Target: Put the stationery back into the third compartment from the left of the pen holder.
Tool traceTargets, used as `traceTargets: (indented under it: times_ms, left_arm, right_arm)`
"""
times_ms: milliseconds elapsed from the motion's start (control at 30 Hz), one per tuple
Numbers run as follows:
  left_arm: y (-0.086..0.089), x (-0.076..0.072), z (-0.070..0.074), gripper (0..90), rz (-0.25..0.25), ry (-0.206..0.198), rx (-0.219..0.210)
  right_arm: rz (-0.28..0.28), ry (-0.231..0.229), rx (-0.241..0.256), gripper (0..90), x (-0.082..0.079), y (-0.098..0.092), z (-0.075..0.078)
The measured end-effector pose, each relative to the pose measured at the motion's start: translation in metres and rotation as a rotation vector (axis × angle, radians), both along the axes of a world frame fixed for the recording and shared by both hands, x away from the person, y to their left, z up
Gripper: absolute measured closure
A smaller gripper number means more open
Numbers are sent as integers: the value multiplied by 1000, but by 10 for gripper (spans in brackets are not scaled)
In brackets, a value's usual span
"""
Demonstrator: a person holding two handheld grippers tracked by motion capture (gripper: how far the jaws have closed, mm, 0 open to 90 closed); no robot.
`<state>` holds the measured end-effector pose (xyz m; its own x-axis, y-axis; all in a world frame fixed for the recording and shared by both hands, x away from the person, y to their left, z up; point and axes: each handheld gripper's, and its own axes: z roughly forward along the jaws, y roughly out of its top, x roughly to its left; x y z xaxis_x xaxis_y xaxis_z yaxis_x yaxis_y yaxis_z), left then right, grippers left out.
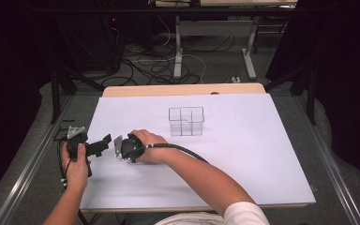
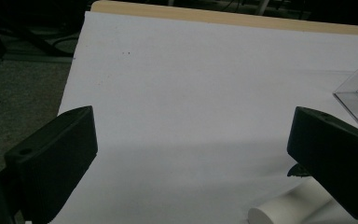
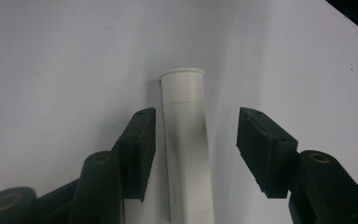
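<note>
A white tube [image 3: 186, 144] was seen lying flat on the white sheet [image 1: 243, 159] that covered the table, near the left front part of the sheet. In the right gripper view, the tube was placed between the 2 black jaws of the right gripper [image 3: 196, 154], with its flared end pointing away from the camera. The jaws were held apart; the left one was just beside the tube, and a clear gap was left at the other side, so nothing was gripped.

In the high view, the right gripper [image 1: 118, 146] was held low over the sheet by the right hand [image 1: 145, 146], with the forearm reaching across from the bottom. The left gripper [image 1: 104, 142] was held by the left hand [image 1: 76, 166] at the left edge of the sheet, close to the right gripper. In the left gripper view, its 2 jaws were spread wide with only the sheet between them, and 1 end of the tube [image 2: 289, 205] was seen at the lower right.

A clear plastic container [image 1: 186, 121] with inner dividers was standing upright further back on the sheet, well apart from both grippers.
</note>
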<state>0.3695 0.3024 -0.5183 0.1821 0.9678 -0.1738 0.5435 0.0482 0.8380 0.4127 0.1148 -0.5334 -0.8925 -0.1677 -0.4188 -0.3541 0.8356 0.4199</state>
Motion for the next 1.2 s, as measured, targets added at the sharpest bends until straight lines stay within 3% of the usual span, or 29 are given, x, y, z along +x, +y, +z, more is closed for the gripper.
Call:
traceTargets:
  times_ms: [500,700,1200]
  left_arm:
    - [-4,1,-2,16,-15,8,10]
    - [-4,1,-1,16,-20,11,12]
    - [-4,1,-2,16,-15,8,8]
  right_arm:
    - [-3,31,-21,545,8,3,-8]
    - [13,49,-40,638,7,3,-9]
    - [35,-28,-52,671,-2,4,-10]
